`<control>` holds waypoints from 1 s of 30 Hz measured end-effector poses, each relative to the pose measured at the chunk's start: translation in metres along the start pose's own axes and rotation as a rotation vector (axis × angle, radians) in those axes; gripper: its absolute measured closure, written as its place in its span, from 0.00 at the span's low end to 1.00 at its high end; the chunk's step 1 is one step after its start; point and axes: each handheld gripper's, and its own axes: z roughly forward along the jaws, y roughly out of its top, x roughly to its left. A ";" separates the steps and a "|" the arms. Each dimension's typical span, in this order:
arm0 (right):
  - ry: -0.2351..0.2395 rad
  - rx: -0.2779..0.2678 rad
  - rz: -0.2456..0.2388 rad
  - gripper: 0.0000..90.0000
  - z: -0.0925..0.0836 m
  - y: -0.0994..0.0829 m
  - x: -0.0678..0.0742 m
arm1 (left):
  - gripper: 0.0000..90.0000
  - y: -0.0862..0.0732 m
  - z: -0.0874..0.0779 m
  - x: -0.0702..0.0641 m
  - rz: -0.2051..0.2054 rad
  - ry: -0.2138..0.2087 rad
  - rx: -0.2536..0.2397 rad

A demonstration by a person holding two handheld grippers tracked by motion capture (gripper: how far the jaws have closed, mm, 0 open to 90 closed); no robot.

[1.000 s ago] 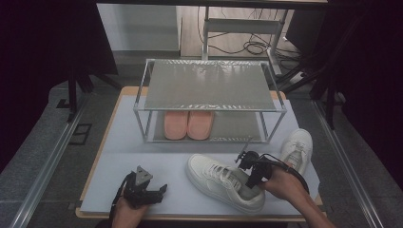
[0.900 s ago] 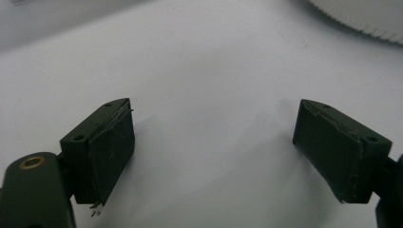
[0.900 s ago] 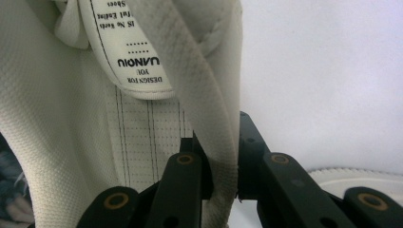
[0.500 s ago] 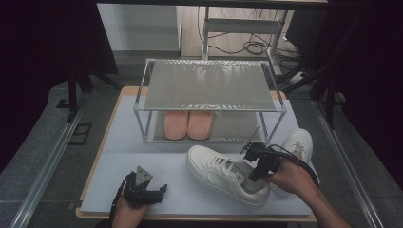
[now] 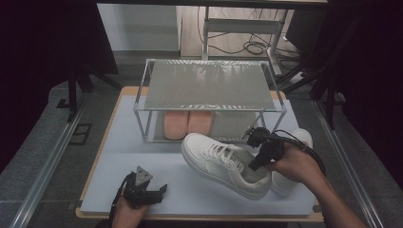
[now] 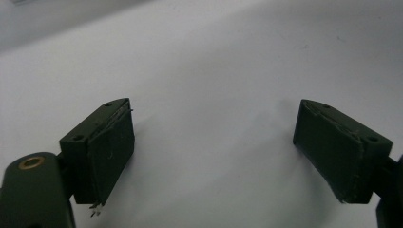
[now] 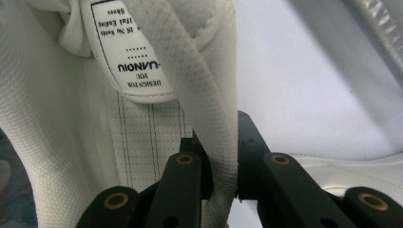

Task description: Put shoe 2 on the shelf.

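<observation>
Black left gripper (image 5: 142,192) low at near table (image 5: 119,156) edge, level, hand (image 5: 126,213) under it; fingers (image 6: 102,152) spread wide over bare white surface, holding nothing. Right gripper (image 5: 259,149) angled down from raised right hand (image 5: 294,164), fingers (image 7: 190,175) nearly together, pinching padded collar of white sneaker (image 5: 223,164), lifted toe-left before rack (image 5: 209,90). Size label (image 7: 128,52) legible from right gripper view.

Lab: test table (image 5: 109,142), floor cables (image 5: 237,46), dark surrounds.
</observation>
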 end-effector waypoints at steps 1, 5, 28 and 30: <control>0.013 -0.007 0.000 0.92 -0.007 0.003 0.000 | 0.15 0.000 0.000 0.000 0.000 0.000 0.000; 0.016 -0.024 0.000 0.92 -0.018 0.009 0.001 | 0.15 0.000 0.000 0.000 0.001 0.001 -0.001; -0.023 -0.122 0.112 0.92 -0.076 0.068 -0.010 | 0.15 0.000 0.000 0.000 -0.002 0.002 -0.007; -0.026 -0.133 0.130 0.92 -0.077 0.073 -0.014 | 0.15 0.000 0.000 0.000 0.001 0.001 -0.004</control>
